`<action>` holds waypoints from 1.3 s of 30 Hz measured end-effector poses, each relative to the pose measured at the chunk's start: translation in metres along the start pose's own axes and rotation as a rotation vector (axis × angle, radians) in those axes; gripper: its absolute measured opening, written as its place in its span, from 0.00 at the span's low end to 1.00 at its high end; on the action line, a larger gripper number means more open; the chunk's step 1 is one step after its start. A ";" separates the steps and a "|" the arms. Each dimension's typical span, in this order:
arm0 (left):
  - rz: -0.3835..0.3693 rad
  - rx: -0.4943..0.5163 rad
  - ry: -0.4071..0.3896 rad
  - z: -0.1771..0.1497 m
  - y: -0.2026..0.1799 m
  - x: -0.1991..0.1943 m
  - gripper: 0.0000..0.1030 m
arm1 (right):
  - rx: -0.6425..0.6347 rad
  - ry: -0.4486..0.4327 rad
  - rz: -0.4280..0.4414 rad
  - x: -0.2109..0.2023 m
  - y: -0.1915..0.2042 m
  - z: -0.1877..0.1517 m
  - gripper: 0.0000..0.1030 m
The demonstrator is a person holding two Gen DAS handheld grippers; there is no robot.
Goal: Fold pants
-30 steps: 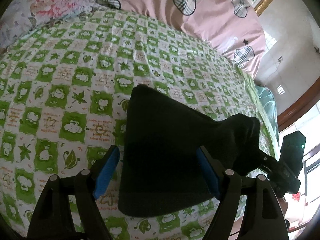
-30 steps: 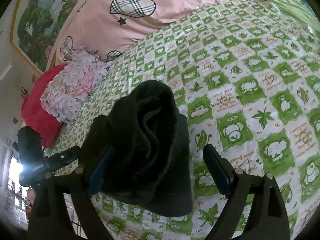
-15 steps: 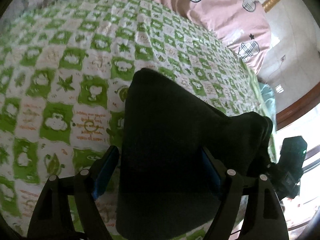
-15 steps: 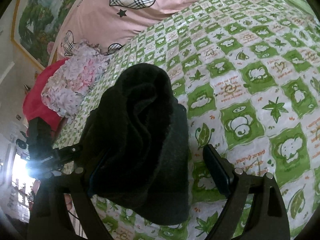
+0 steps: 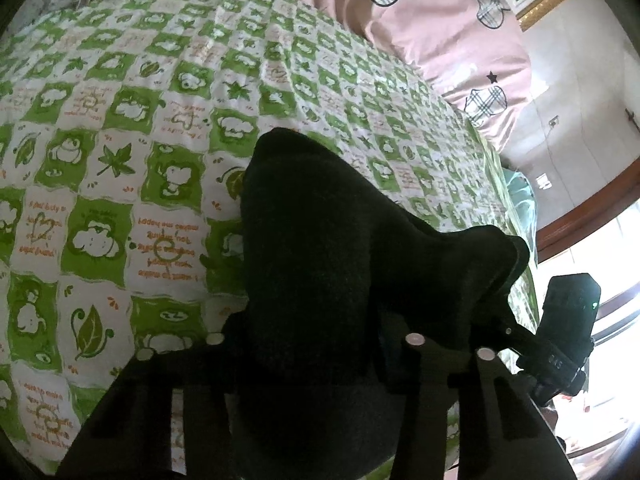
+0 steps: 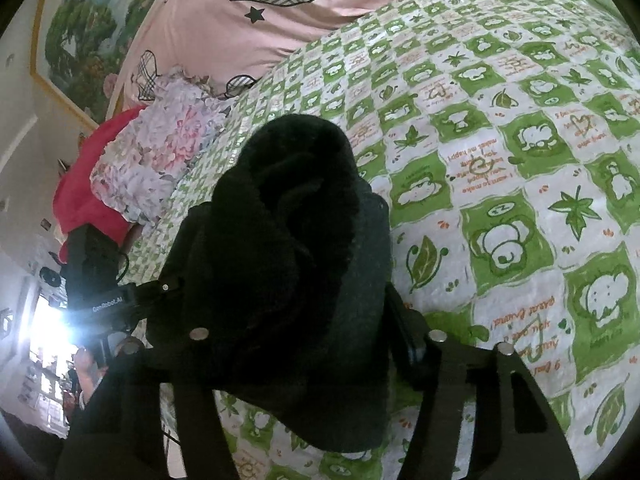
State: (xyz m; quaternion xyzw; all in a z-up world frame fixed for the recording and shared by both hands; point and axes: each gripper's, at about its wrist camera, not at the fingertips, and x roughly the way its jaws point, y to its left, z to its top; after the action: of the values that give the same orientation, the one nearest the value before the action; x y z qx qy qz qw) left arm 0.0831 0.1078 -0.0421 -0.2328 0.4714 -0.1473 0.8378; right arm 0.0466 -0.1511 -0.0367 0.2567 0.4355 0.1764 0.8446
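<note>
Nearest in both wrist views is dark cloth. The left tool [image 5: 312, 344] has just been closing, and its jaws now press on the black pants [image 5: 320, 272], which fill the gap and bulge out ahead of the fingers. The right tool [image 6: 296, 332] has likewise just been closing, and it clamps the other end of the same garment [image 6: 296, 240], where the fabric is bunched into thick, rolled layers.

The pants lie on the bed, on the green-and-white checked bedspread [image 5: 120, 152]. Their long axis runs across from one tool to the other, so each hand holds an end and neither is nearer to the bundle. From each tool the cloth extends forward and away, toward the far side of the bed. Both tools point steeply downward at the bedspread, low over it, with the folded edge resting on the cover.

The coming move probably carries both ends together, so the hands must travel in parallel.

Farther off lies a pink quilt [image 5: 432, 12] with checked hearts. In the right view a floral pillow [image 6: 160, 152] sits to the left.
</note>
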 end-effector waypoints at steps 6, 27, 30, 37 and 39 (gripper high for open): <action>0.023 0.034 -0.026 0.002 -0.013 -0.013 0.33 | -0.041 -0.013 -0.003 -0.008 0.012 0.004 0.45; 0.049 0.119 -0.183 0.020 -0.056 -0.071 0.30 | -0.174 -0.106 0.033 -0.035 0.048 0.047 0.44; 0.061 0.111 -0.203 0.029 -0.054 -0.073 0.30 | -0.199 -0.106 0.038 -0.030 0.054 0.061 0.44; 0.093 0.084 -0.229 0.056 -0.042 -0.068 0.30 | -0.257 -0.093 0.052 -0.008 0.062 0.093 0.44; 0.102 0.076 -0.230 0.063 -0.037 -0.063 0.30 | -0.262 -0.084 0.054 0.001 0.063 0.100 0.44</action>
State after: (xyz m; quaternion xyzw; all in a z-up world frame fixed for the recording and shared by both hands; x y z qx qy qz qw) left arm 0.1042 0.1215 0.0513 -0.1917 0.3775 -0.0944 0.9010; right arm 0.1255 -0.1282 0.0484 0.1630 0.3660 0.2436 0.8832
